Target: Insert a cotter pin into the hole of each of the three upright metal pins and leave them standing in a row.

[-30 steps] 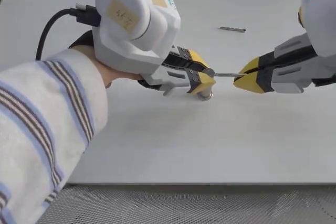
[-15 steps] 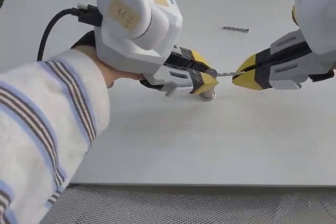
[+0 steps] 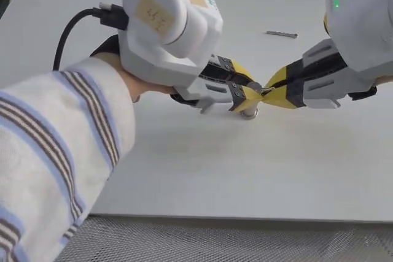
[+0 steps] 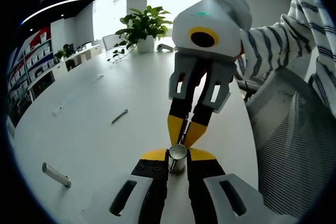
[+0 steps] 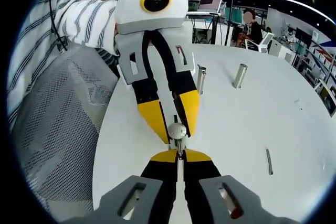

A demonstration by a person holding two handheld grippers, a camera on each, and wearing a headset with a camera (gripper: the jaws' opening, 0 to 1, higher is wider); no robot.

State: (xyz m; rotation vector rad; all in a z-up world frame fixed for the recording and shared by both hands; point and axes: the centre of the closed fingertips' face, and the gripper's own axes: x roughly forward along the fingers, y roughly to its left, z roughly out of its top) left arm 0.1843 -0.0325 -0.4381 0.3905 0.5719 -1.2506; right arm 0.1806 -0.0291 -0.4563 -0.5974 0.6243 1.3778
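Grippers stood nose to nose low over the white table (image 3: pixel 184 170), tips all but touching. The left gripper (image 3: pixel 248 94), held by a hand (image 3: pixel 136 87) in a striped sleeve (image 3: pixel 55 151), had its yellow jaws clamped on a metal pin (image 3: pixel 249 113) from either side. The pin stood upright with its foot on the table, and in the left gripper view its round top showed between the jaw tips. The right gripper (image 3: pixel 274 90) came in from the other side, level with the pin's head, its jaws shut tight on a cotter pin (image 3: pixel 264 92). Only a short dark bit of it showed between the two sets of tips, right against the pin's head. Whether its end sat in the hole I could not tell. In the right gripper view the thin shank ran straight from the closed jaws to the pin's top.

Further off on the table a spare cotter pin (image 3: pixel 282 34) lay flat, well apart from the work. Beyond the left gripper, in the right gripper view, a second pin (image 5: pixel 201 80) and a third pin (image 5: pixel 240 75) stood upright near each other. A black cable (image 3: pixel 67 35) trailed from the back of the left gripper. A potted plant (image 4: pixel 143 24) sat at the far end of the table.
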